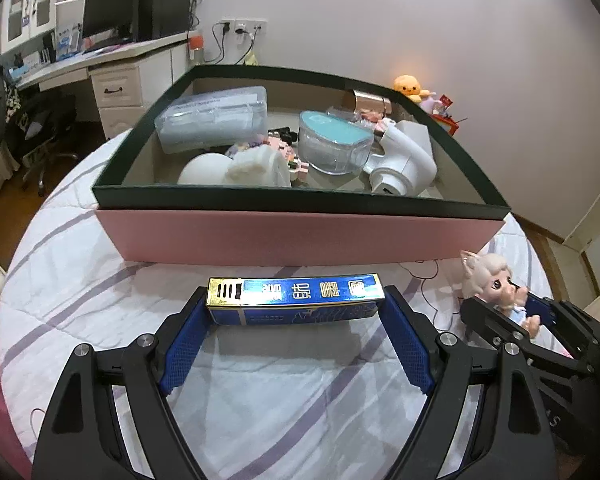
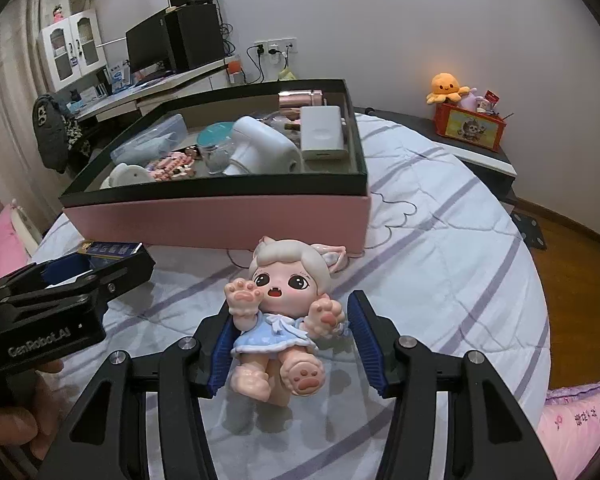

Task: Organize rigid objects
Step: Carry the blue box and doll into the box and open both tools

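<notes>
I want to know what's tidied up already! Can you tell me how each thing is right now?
Blue box: lying on the bed, clamped in the left tongs.
Doll: on its back on the bed, between the right tongs; grip unclear.
Pink storage box: open, no lid, partly filled.
White hair dryer: lying inside the storage box.

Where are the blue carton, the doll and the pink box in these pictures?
blue carton (image 1: pixel 296 294): left wrist view, its top face.
doll (image 2: pixel 284 280): right wrist view, its face.
pink box (image 1: pixel 300 236): left wrist view, its front wall.
</notes>
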The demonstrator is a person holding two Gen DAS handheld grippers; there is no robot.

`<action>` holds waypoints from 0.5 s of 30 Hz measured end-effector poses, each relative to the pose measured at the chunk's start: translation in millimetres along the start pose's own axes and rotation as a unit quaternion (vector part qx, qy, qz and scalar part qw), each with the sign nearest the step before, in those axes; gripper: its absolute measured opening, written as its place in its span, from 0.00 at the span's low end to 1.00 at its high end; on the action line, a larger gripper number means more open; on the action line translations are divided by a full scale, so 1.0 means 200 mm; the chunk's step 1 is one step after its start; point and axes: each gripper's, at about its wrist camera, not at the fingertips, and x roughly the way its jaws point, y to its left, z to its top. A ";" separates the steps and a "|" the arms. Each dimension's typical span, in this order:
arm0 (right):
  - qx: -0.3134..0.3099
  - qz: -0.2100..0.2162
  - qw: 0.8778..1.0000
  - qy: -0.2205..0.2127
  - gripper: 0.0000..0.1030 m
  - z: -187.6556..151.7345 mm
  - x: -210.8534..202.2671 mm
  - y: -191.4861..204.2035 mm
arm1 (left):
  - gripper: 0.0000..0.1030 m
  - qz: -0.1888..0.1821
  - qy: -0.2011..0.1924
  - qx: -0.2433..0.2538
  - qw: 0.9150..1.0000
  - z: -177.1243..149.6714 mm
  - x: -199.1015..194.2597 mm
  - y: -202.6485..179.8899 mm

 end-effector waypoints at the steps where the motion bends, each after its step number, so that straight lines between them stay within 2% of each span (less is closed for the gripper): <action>1: -0.001 0.002 1.000 -0.001 0.53 0.00 -0.01 0.01 | 0.82 -0.003 -0.002 0.001 1.000 0.00 -0.02 0.00; 8: -0.010 0.047 0.998 -0.034 0.53 0.14 -0.17 0.05 | 0.82 -0.012 -0.046 0.024 0.999 0.11 -0.25 0.07; 15: -0.030 0.063 0.995 -0.071 0.53 0.52 -0.25 0.08 | 0.82 -0.011 -0.102 0.045 0.994 0.45 -0.40 0.16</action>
